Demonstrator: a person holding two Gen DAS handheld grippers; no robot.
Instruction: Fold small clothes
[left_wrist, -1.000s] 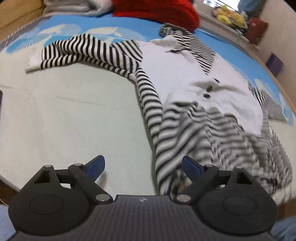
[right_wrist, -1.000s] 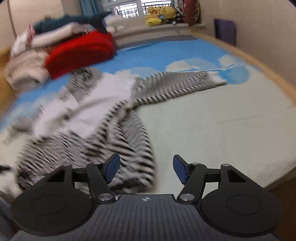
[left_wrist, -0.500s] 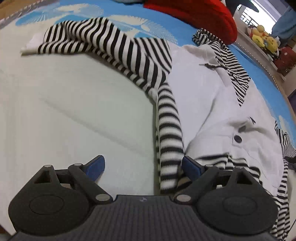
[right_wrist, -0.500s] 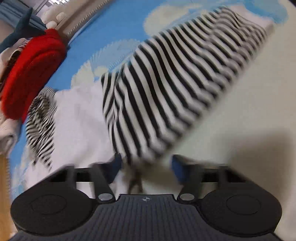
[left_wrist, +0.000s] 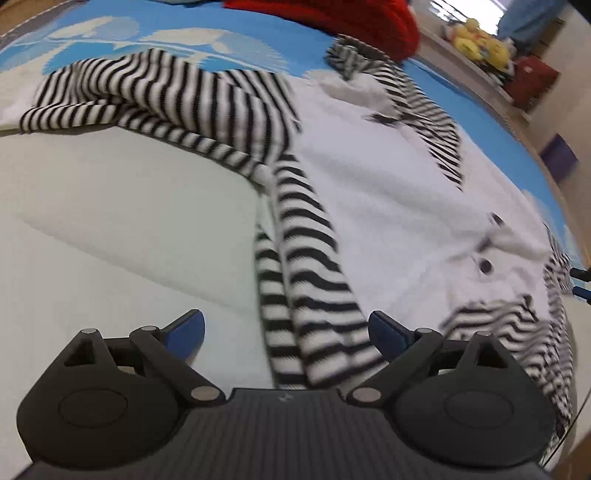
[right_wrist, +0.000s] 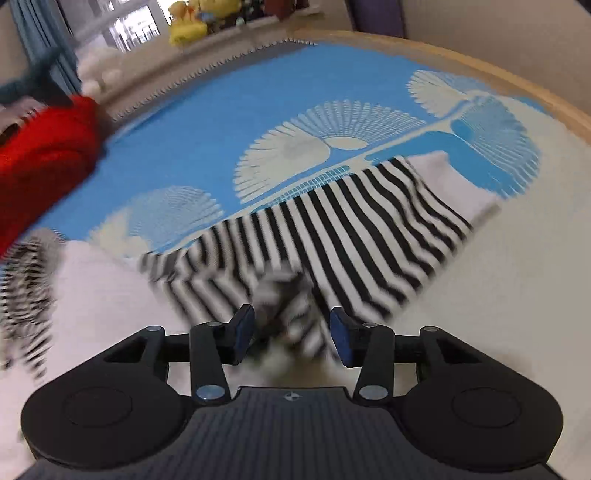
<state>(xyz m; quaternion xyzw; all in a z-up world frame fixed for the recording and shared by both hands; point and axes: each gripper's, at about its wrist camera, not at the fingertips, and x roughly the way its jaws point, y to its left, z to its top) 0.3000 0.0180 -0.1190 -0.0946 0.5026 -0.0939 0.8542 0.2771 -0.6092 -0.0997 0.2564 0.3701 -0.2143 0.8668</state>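
Between the opening right tongs lies the soft, floppy striped sleeve, unpinched; left tongs gape; grab its cuff

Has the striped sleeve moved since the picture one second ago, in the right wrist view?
Yes. The striped sleeve was dragged over the white shirt body, away from the blanket's fan pattern. The right gripper is opening.

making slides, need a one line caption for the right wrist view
Right tool opening over a bunched fold of the striped sleeve on the blue patterned bedspread.
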